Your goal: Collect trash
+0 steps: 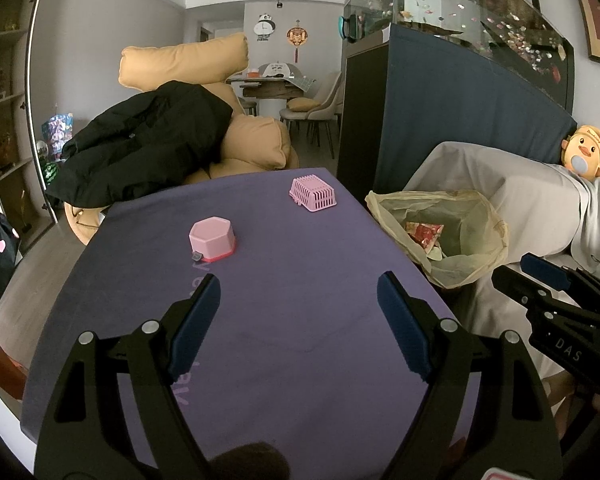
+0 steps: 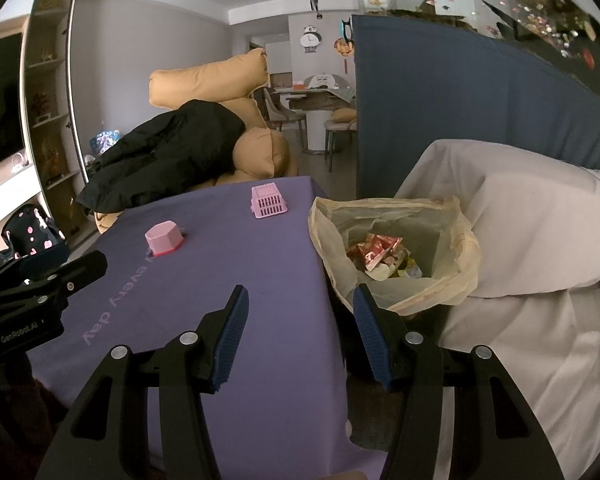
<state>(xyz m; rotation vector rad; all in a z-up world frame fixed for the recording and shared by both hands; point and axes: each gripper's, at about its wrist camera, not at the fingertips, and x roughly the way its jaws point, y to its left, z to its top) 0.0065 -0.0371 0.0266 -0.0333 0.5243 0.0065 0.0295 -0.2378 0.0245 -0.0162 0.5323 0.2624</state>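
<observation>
A yellowish plastic trash bag [image 2: 456,240] hangs open beside the right edge of the purple table [image 2: 260,272], with crumpled red wrappers [image 2: 376,254] inside; the bag [image 1: 480,216] and its red wrapper [image 1: 424,234] also show in the left wrist view. My left gripper [image 1: 298,292] hovers open over the purple table [image 1: 300,320], nothing between its fingers. My right gripper [image 2: 298,300] is open and empty above the table's right edge, near the bag's rim. Each gripper appears at the edge of the other's view.
A pink hexagonal box [image 1: 213,239] and an overturned pink slotted basket [image 1: 313,193] sit on the far part of the table. Behind it lies a tan armchair with a black jacket [image 1: 140,152]. A grey-covered sofa [image 2: 540,240] and a dark blue partition [image 1: 460,120] stand on the right.
</observation>
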